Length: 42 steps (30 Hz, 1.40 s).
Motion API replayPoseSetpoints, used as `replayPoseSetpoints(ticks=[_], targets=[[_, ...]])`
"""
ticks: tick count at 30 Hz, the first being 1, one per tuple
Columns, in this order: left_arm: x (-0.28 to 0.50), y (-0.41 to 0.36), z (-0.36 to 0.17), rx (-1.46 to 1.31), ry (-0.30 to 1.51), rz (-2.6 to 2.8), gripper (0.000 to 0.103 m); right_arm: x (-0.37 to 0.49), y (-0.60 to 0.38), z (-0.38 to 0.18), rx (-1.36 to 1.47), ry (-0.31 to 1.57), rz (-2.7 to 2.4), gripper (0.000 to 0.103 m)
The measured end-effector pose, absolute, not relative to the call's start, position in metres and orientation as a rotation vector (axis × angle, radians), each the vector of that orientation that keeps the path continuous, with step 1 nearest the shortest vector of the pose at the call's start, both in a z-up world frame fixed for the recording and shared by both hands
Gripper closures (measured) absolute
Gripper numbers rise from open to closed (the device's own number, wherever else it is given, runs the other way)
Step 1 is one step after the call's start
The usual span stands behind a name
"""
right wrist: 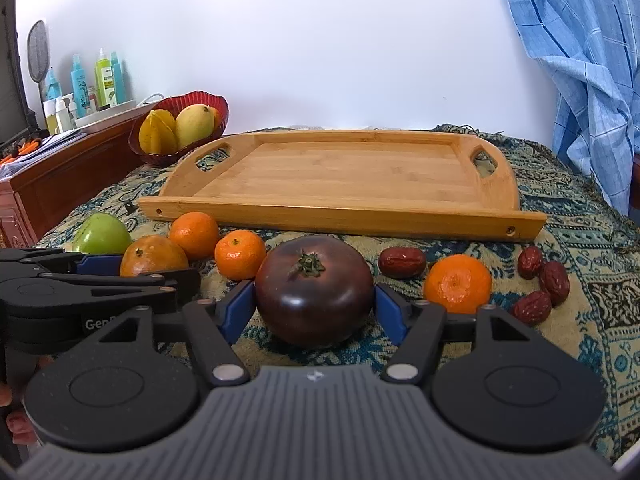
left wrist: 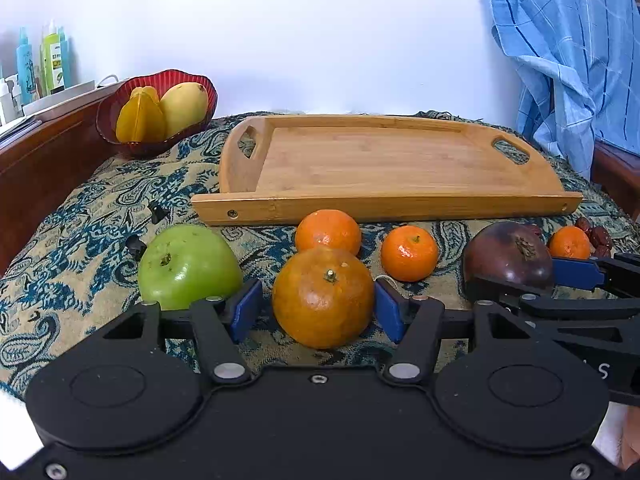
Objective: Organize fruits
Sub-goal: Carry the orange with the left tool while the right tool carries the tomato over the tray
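The big dull orange sits right between the blue pads of the left gripper. The right pad looks like it touches the peel, but there's a sliver of gap on the left side, so it's bracketing the fruit, not squeezing it yet. Same story next door: the dark purple tomato sits between the right gripper pads, which are about at its skin, though whether they actually press can't be told.

Both fruits rest on the paisley cloth covering the surface, in a loose row with everything else. The green apple is just left of the big orange, two small tangerines sit behind and to its right, and a third one is right of the tomato. Four red dates are scattered around that last tangerine.

Behind the row lies the wooden tray with nothing on it. Further back left, a red bowl holds a starfruit and a mango. A blue checked cloth hangs at the far right.
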<state>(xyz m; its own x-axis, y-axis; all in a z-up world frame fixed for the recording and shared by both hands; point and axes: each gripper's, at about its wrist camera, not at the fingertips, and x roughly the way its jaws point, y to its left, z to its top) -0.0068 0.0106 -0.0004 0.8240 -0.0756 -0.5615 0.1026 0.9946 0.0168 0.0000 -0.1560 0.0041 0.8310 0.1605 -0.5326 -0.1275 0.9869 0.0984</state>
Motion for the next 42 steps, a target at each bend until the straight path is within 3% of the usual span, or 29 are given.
replayPoseSetpoints(ticks=[4,9,12,16,21,42], targets=[[-0.007,0.012,0.000,0.040,0.591,-0.096,0.044,0.001,-0.158,0.003,0.076,0.574,0.119,0.016],[-0.004,0.014,-0.002,0.032,0.603,-0.102,0.043,0.004,-0.159,0.001,0.086,0.587,0.127,0.016],[-0.003,0.013,-0.003,0.039,0.609,-0.104,0.042,0.004,-0.159,0.000,0.080,0.591,0.137,0.021],[-0.002,0.011,-0.003,0.052,0.613,-0.102,0.042,0.002,-0.155,0.003,0.064,0.591,0.156,0.036],[-0.003,0.011,-0.002,0.048,0.614,-0.127,0.052,0.002,-0.154,0.004,0.064,0.596,0.154,0.038],[-0.018,-0.003,0.024,0.065,0.642,-0.132,0.053,-0.011,-0.163,0.023,0.084,0.586,0.118,0.039]])
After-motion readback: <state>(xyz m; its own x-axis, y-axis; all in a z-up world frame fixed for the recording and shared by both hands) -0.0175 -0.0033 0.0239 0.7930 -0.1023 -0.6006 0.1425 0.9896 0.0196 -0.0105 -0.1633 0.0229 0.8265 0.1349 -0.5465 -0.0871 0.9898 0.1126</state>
